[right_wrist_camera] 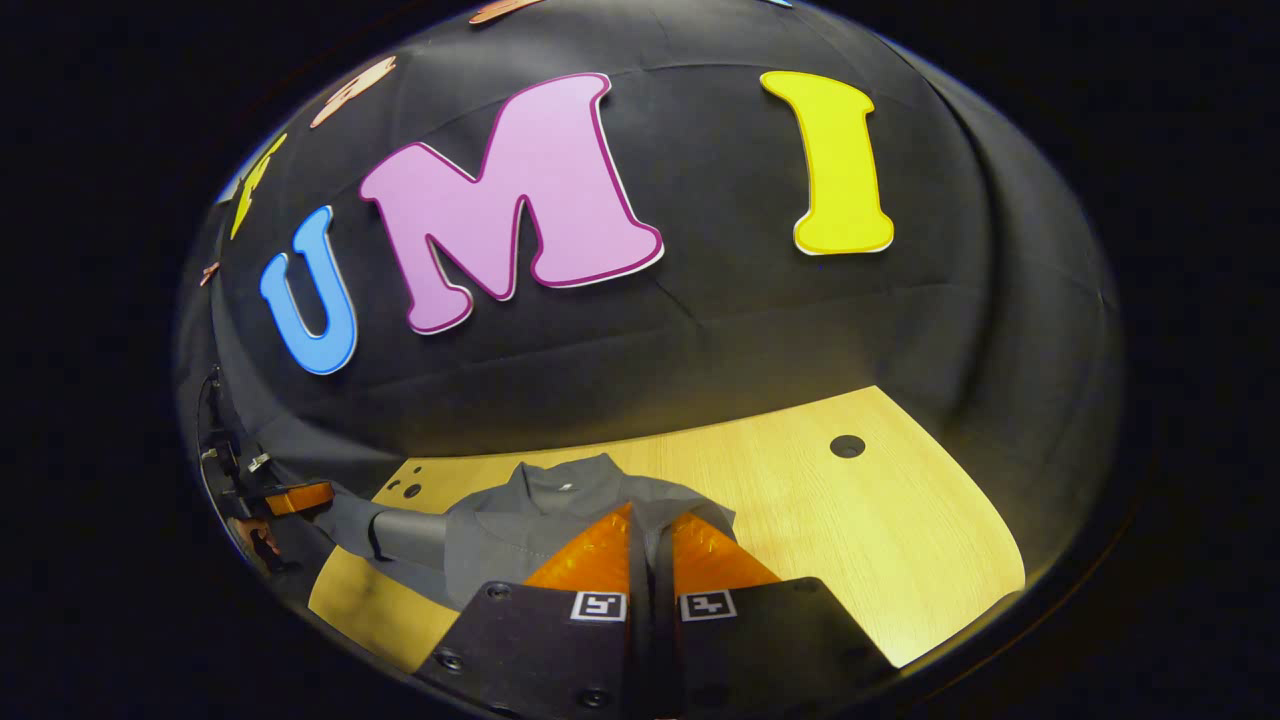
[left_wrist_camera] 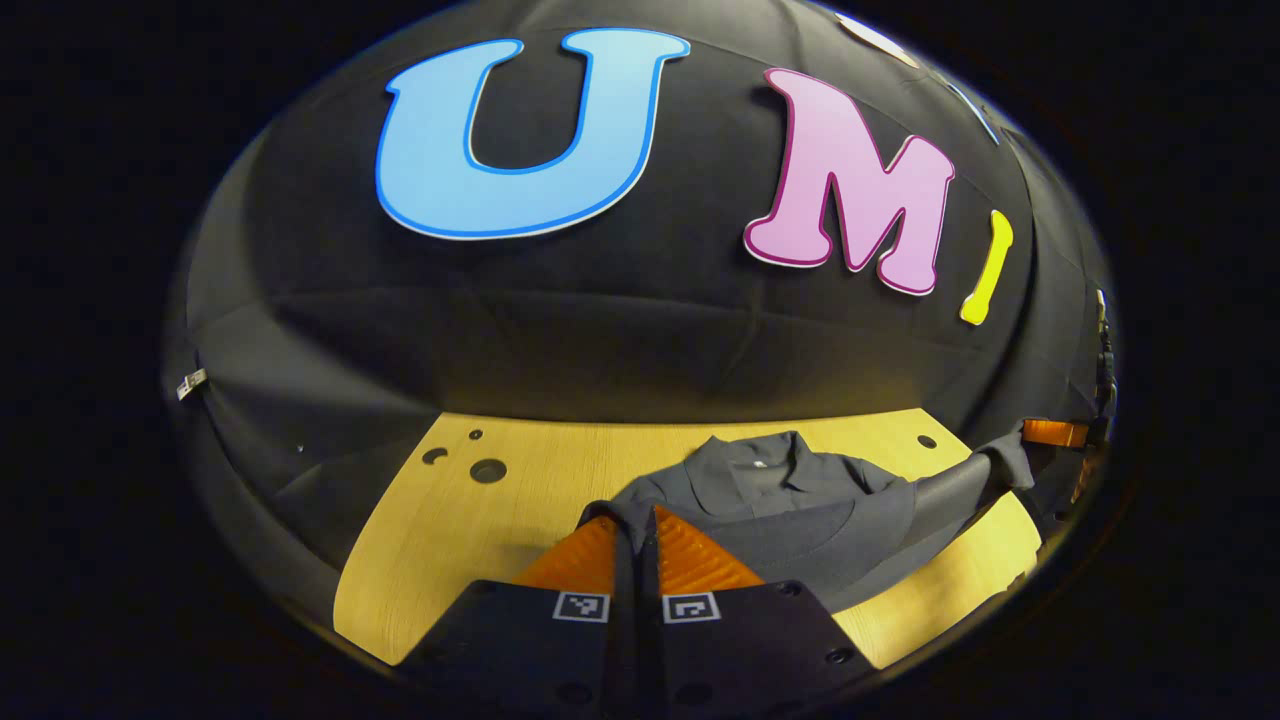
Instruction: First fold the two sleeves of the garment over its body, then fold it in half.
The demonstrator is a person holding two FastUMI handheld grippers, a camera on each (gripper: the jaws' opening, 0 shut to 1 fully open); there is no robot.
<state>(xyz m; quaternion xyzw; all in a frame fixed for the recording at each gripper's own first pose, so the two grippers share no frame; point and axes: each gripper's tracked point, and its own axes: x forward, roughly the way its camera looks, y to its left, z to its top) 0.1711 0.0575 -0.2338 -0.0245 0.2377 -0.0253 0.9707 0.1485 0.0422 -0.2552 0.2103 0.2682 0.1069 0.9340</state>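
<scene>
**Item: grey garment, both sleeve ends gripped, sleeves not yet folded**

Garment [left_wrist_camera: 790, 510]: dark grey collared top, on the wooden table [left_wrist_camera: 480, 530], lower centre of both views, collar toward the booth wall. Long axis runs sleeve to sleeve, across the frame.

Left gripper [left_wrist_camera: 634, 545]: fingers pressed together on the sleeve cloth, frame bottom; body lies to the right of them.

Right gripper [right_wrist_camera: 650, 545]: fingers likewise pinching the other sleeve [right_wrist_camera: 690, 510]; body lies to the left.

Judgement: each sleeve must travel inward over the body. Neither hand is nearer.

Containers: none; table has round holes [right_wrist_camera: 847, 446].
</scene>
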